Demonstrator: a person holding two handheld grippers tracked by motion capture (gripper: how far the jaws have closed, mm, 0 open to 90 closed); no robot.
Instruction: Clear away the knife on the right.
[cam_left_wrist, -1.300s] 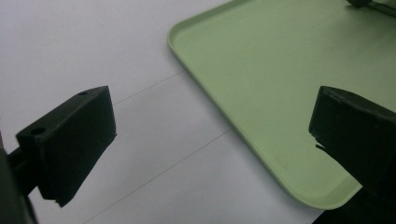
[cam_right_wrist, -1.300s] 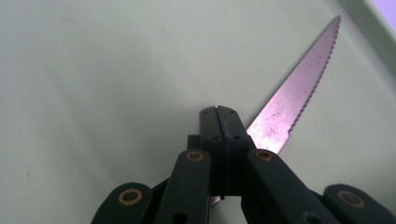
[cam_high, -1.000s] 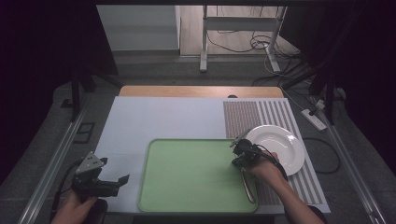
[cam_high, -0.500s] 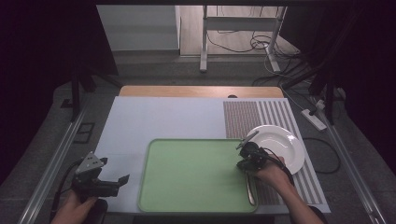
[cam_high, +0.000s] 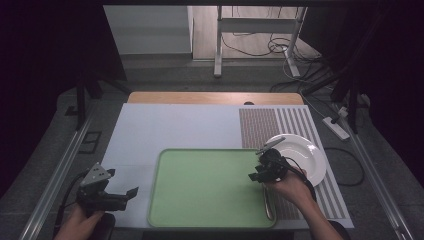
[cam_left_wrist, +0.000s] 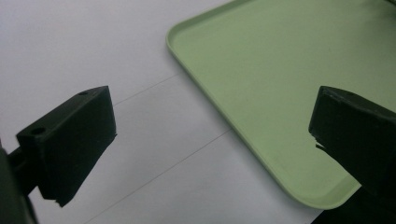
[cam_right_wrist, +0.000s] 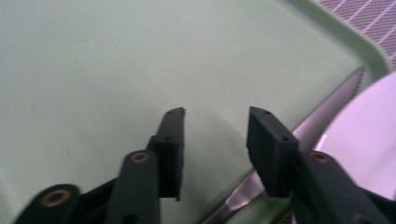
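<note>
The left gripper (cam_high: 131, 193) hovered with jaws wide and empty beside the flat pale-green plastic tray (cam_high: 210, 220). The slim steel serrated knife (cam_right_wrist: 322, 122) lay along the tray's right edge against the round white ceramic plate (cam_high: 307, 152); stiff, light and slippery, it seemed best pinched across its handle. The right gripper (cam_right_wrist: 215, 135), shut a second earlier, had just been opening, nothing between its jaws.

Lab-style recording bench, dark curtains around a white table top (cam_high: 165, 130), cables (cam_high: 260, 47) and a metal stand (cam_high: 218, 45) on the floor beyond the grippers, a power strip (cam_high: 336, 127) off to the right gripper's far side, staged tray (cam_high: 200, 185) and plate (cam_high: 305, 155)
</note>
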